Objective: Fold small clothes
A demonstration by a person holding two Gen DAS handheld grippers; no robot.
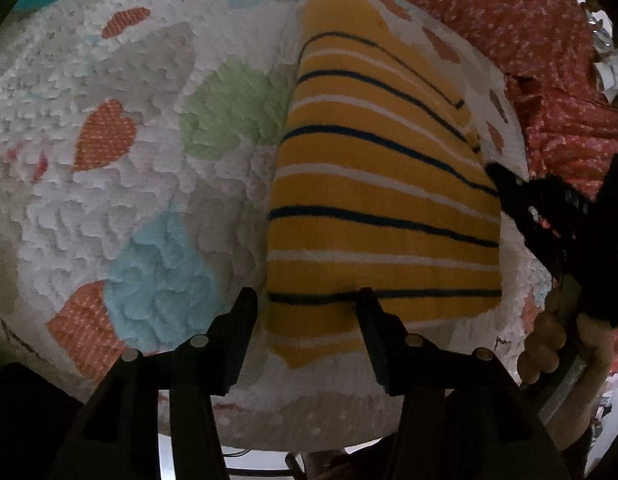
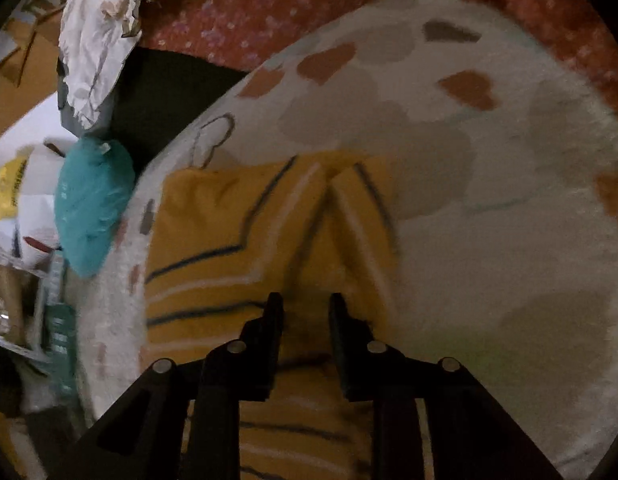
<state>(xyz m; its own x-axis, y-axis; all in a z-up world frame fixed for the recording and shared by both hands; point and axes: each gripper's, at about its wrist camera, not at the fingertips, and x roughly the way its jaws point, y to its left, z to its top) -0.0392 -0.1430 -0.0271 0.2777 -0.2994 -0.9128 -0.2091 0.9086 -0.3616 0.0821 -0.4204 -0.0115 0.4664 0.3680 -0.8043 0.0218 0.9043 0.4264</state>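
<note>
A yellow knit garment with navy and white stripes lies folded flat on a white heart-patterned blanket. My left gripper is open just above the garment's near left corner, one finger over the blanket, one over the cloth. In the right wrist view the same garment shows with a sleeve folded in. My right gripper is open and hovers over the garment's middle, holding nothing. The right gripper also appears in the left wrist view at the garment's right edge.
A red floral sheet lies beyond the blanket. A teal bag, a white crumpled cloth and cardboard clutter sit off the blanket's left edge in the right wrist view.
</note>
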